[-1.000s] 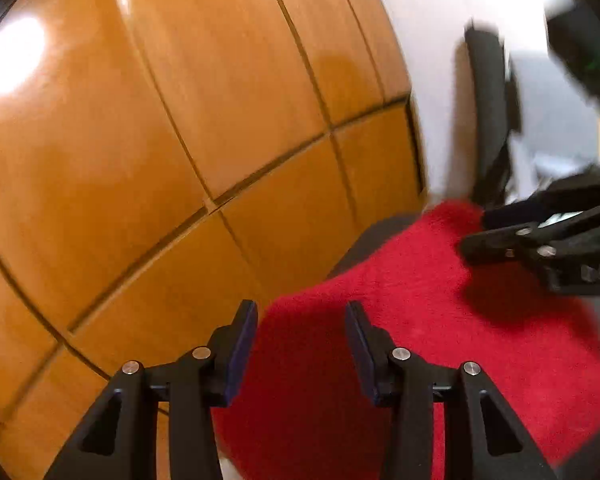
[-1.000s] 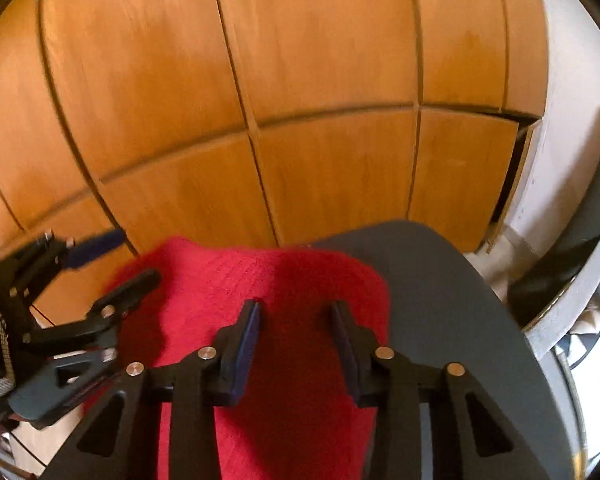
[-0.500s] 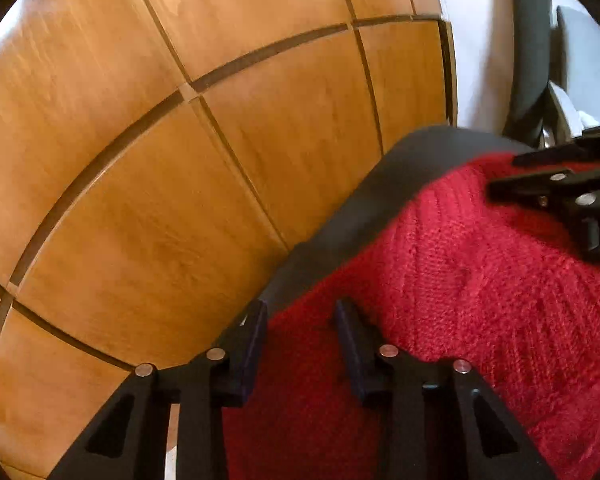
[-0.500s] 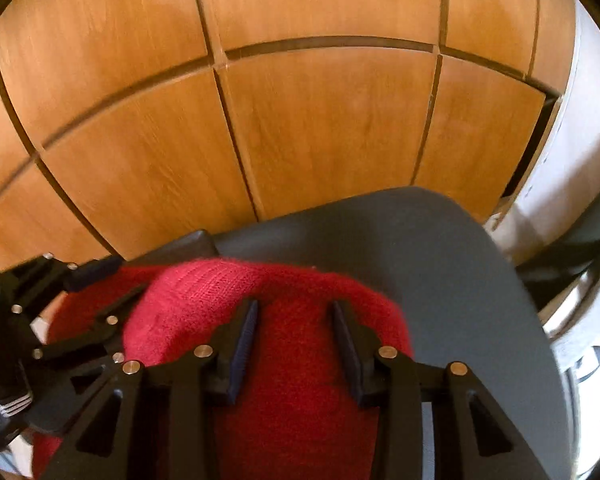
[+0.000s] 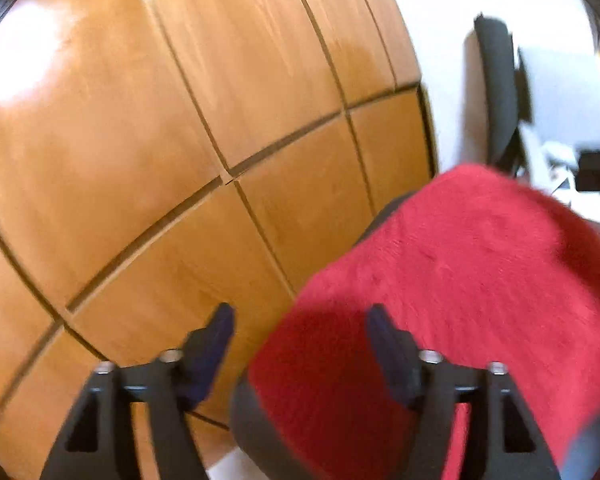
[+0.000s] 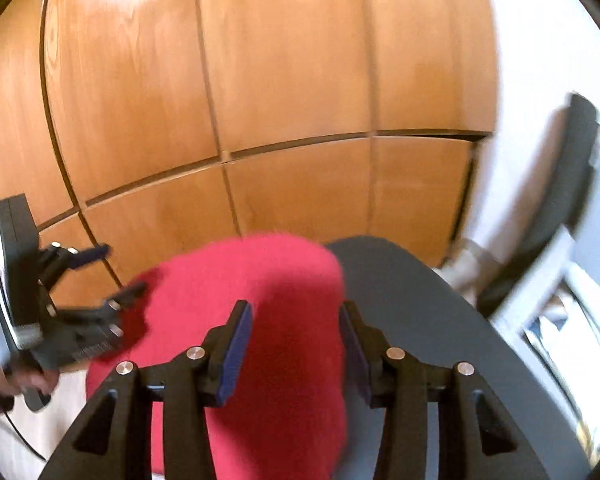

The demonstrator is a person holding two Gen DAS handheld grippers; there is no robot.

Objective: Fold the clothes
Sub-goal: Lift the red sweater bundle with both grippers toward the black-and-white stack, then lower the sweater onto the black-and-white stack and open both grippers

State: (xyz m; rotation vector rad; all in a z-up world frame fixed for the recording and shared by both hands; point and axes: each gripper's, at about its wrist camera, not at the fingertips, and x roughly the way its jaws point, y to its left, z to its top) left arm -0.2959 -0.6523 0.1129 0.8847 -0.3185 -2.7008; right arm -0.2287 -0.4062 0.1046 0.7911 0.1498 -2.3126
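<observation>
Office: wooden cabinets (image 5: 228,128), desk chair (image 5: 496,92)

No text, label, brand, number or sign can be read in either view. In the right wrist view, the body of the left hand-held gripper (image 6: 104,276) carries a short line of pale marks on its dark side, but the picture is blurred there and the letters cannot be made out.
</observation>
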